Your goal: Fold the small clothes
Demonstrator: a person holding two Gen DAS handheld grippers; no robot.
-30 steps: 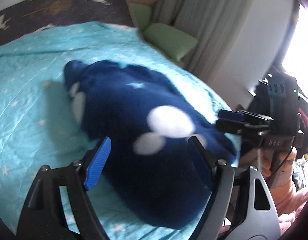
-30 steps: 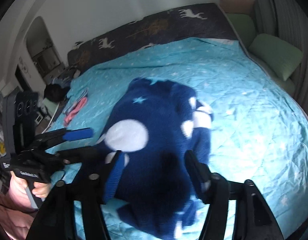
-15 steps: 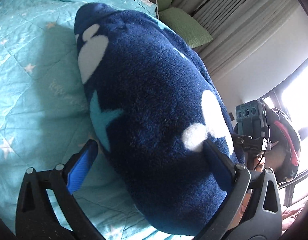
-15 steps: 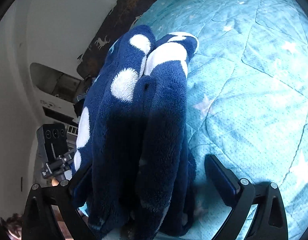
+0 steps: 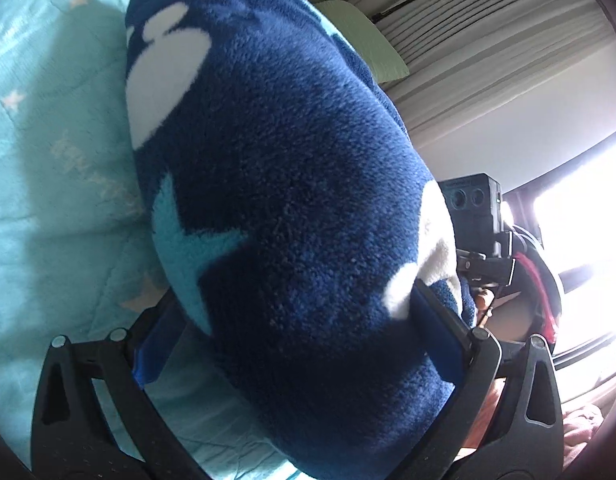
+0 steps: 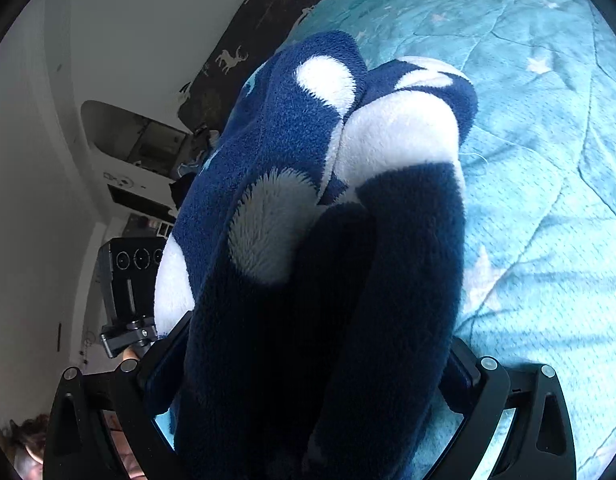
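A thick navy fleece garment (image 5: 292,184) with white dots and a light blue star lies folded in a bundle on the turquoise bedspread (image 5: 48,160). It fills the space between the fingers of my left gripper (image 5: 296,340), which press on its near end. In the right wrist view the same garment (image 6: 308,240) shows as stacked folds between the fingers of my right gripper (image 6: 308,380), which squeeze it from both sides. Each gripper's camera body shows in the other's view.
A green pillow (image 5: 360,40) and grey curtains (image 5: 488,40) are at the far side of the bed. A dark headboard cover with deer prints (image 6: 244,52) lies along the bed's edge. A bright window (image 5: 580,216) is on the right.
Both grippers have moved down onto the garment and closed in on it. The garment has gone from a loose spread to a compact folded bundle filling both views.
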